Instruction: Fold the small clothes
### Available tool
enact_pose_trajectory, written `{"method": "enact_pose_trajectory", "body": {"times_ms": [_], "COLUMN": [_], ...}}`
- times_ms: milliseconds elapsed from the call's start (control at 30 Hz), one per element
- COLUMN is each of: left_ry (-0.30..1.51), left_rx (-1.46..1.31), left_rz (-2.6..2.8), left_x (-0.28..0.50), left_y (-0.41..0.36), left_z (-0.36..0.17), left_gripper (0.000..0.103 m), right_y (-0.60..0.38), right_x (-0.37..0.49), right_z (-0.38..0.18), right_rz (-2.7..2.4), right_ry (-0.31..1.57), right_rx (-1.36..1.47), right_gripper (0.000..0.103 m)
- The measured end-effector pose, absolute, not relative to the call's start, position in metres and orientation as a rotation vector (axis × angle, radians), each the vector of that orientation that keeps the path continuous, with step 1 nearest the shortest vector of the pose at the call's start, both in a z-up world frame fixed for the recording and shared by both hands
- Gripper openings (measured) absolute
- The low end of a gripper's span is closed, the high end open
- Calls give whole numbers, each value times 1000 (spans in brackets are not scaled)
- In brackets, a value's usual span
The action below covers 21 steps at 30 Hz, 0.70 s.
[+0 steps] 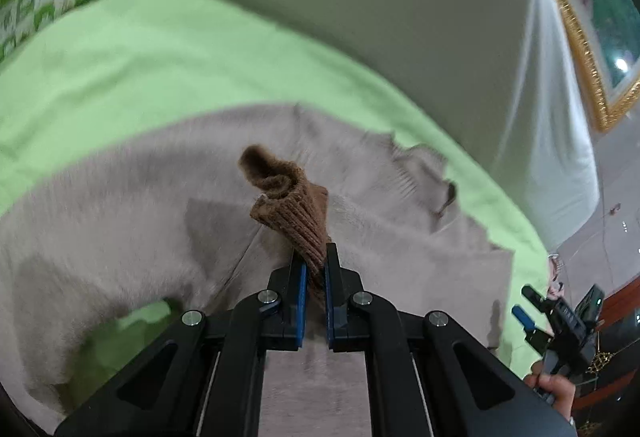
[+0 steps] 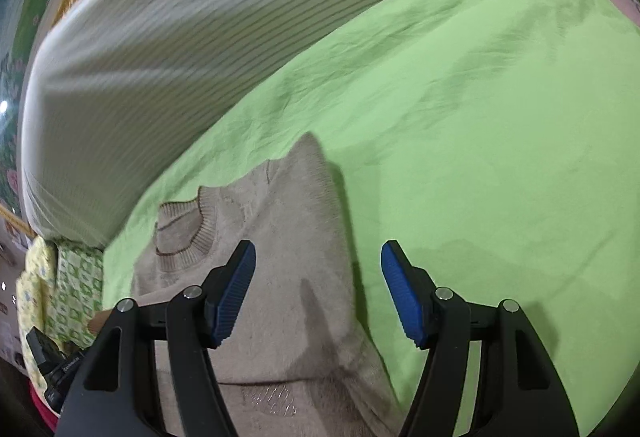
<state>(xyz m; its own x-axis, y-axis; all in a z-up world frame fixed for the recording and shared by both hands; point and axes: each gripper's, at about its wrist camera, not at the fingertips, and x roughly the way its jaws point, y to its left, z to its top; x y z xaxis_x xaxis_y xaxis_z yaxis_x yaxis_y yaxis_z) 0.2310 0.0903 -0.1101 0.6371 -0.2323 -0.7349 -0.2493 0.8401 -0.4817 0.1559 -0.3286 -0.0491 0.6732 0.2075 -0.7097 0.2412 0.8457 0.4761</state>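
Green sheet, white striped cushion, gold-framed picture.

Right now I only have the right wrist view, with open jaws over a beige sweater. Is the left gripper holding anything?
Observer: Yes, the left gripper is shut on a brown ribbed cuff.
Operator: Where does that cuff sit?
Observer: Its curled end sticks out past the pads, over the middle of the sweater.
Operator: Can you see my hand?
Observer: Yes, a hand holds the right gripper near the edge of the sheet.
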Motion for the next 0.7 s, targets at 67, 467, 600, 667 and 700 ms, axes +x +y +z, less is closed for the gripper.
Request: {"method": "enact_pose_trajectory", "body": {"times_ms": [67,467,600,667,700], "left_ry": [902,960,977,981,985], "left_rx": [-604,-487,-492,-503,-518], "left_rz": [24,36,40,27,25], "left_x": [227,216,215,209,204], "left_y": [92,73,81,85,88], "left_z": [-116,-135,-139,-132,-128], "left_gripper": [5,6,12,17,21], "right_y": [-318,-305,-301,-302,-302], "right_x": [169,208,205,197,189], "right_z": [-55,-59,-61,-51,-44], "right_rz": [-27,-78,-95,-99,-93], "right_ry": [884,1014,1019,1007,975], "right_rx": [509,228,249,319,354], "right_gripper": [66,11,29,62,73]}}
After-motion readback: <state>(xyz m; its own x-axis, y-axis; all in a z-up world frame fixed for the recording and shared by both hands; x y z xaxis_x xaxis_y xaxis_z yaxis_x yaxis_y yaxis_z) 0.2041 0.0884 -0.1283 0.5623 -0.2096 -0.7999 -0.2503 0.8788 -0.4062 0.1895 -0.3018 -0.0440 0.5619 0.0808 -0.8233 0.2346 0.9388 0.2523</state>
